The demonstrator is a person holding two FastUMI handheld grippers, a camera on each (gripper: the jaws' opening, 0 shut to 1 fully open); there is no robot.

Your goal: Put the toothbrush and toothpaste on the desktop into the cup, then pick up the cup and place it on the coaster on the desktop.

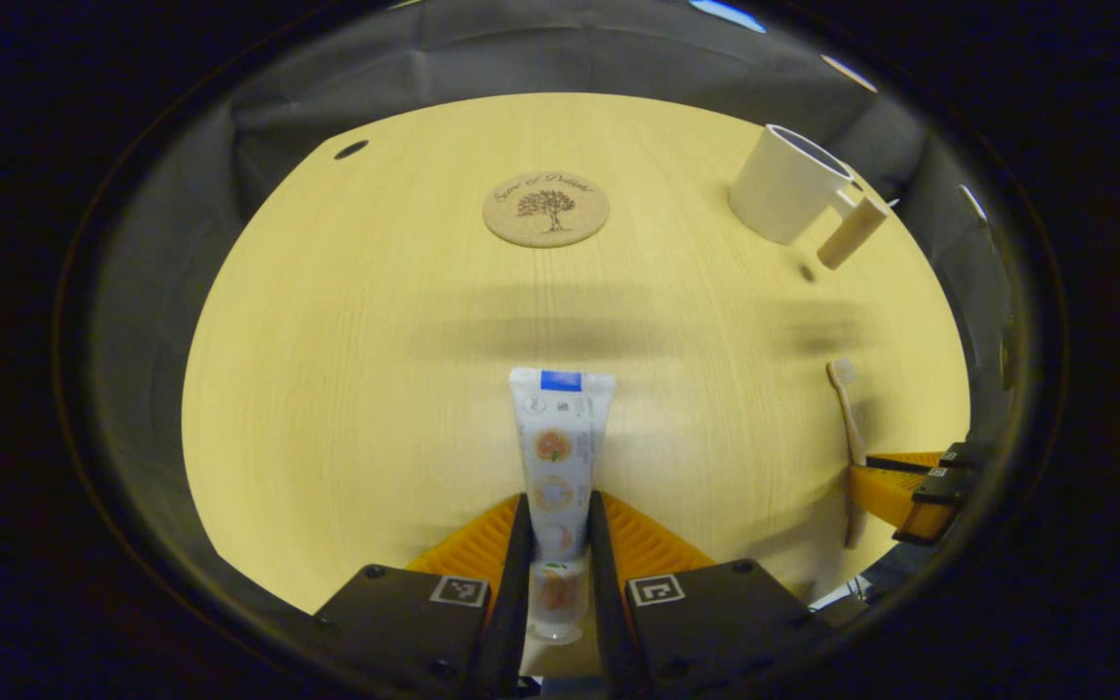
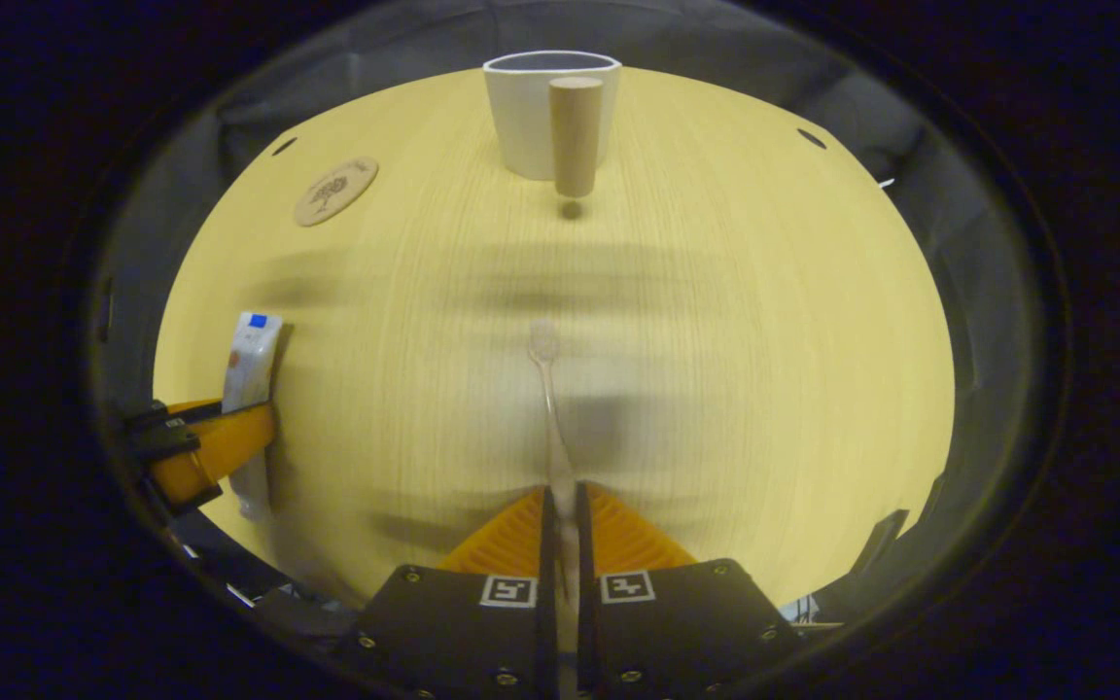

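Toothpaste (image 1: 557, 457) sat clenched between the left gripper (image 1: 558, 544) fingers, toothbrush (image 2: 552, 418) between the right gripper (image 2: 561, 530) fingers, both low over the bench (image 1: 346, 369). Cup (image 2: 531, 112) stood at twelve o'clock, coaster (image 2: 335, 192) at ten; lifting each item clear before tipping it in seemed wise.

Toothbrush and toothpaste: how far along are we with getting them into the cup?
Nothing is in the cup yet. In hand: the left gripper is shut on the toothpaste, and the right gripper is shut on the toothbrush. Left: drop both into the cup, then move it from the bare desktop onto the coaster.
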